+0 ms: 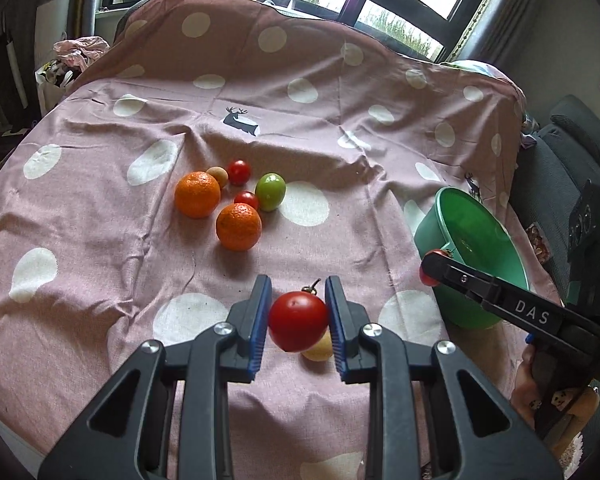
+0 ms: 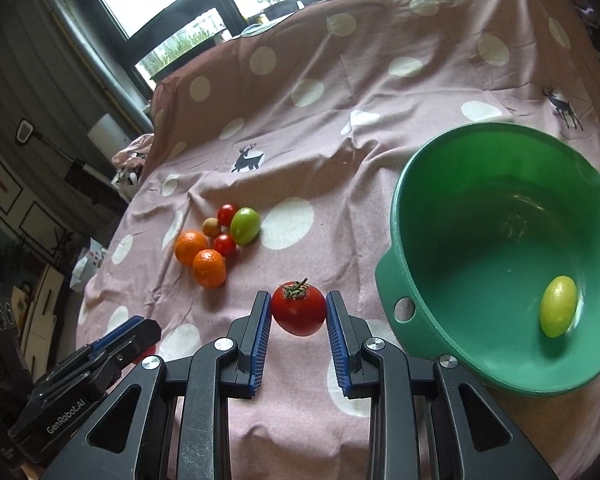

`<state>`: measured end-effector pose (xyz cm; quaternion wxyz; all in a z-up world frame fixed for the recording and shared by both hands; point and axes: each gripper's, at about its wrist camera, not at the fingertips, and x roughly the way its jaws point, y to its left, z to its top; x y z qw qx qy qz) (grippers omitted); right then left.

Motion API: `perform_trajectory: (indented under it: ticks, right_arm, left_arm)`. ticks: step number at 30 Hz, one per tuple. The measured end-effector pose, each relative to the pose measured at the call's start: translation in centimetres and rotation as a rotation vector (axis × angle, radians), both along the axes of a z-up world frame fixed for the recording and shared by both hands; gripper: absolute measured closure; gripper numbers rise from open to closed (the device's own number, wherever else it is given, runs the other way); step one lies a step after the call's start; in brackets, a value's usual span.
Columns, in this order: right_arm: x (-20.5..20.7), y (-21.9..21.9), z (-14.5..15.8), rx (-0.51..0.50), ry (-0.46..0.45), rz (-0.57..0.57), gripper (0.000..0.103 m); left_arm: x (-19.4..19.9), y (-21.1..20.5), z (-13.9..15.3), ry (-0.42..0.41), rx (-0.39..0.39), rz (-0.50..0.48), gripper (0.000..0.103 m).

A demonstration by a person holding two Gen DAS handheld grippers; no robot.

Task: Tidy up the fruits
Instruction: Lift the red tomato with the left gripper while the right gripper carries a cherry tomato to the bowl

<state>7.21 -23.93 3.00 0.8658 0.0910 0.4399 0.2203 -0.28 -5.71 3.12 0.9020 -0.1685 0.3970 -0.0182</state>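
My left gripper [image 1: 298, 320] is shut on a red tomato [image 1: 298, 321], held above the pink dotted cloth [image 1: 100, 240]; a small yellowish fruit [image 1: 320, 349] lies just below it. My right gripper [image 2: 298, 310] is shut on a red tomato with a green stem [image 2: 299, 308], left of the green bowl [image 2: 404, 248]. The bowl holds a yellow-green fruit [image 2: 558, 312]. A cluster lies mid-cloth: two oranges [image 1: 198, 194] [image 1: 239, 227], two small red tomatoes [image 1: 239, 172] [image 1: 247, 199], a green fruit [image 1: 271, 191] and a small tan fruit [image 1: 217, 176].
The bowl [image 1: 476, 248] sits at the cloth's right edge in the left wrist view, with the right gripper's body [image 1: 500, 300] in front of it. The left gripper's body [image 2: 84, 368] shows at lower left in the right wrist view. Windows stand behind; a dark sofa [image 1: 572, 152] lies right.
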Motion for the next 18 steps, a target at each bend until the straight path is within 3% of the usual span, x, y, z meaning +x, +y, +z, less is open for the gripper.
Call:
perform_trajectory:
  ticks: [18]
  right_arm:
    - [0.0,-2.8,2.2,0.063,-0.069,-0.034,0.073]
  left_arm:
    - [0.7,-3.1,2.7,-0.059,0.022,-0.049,0.076]
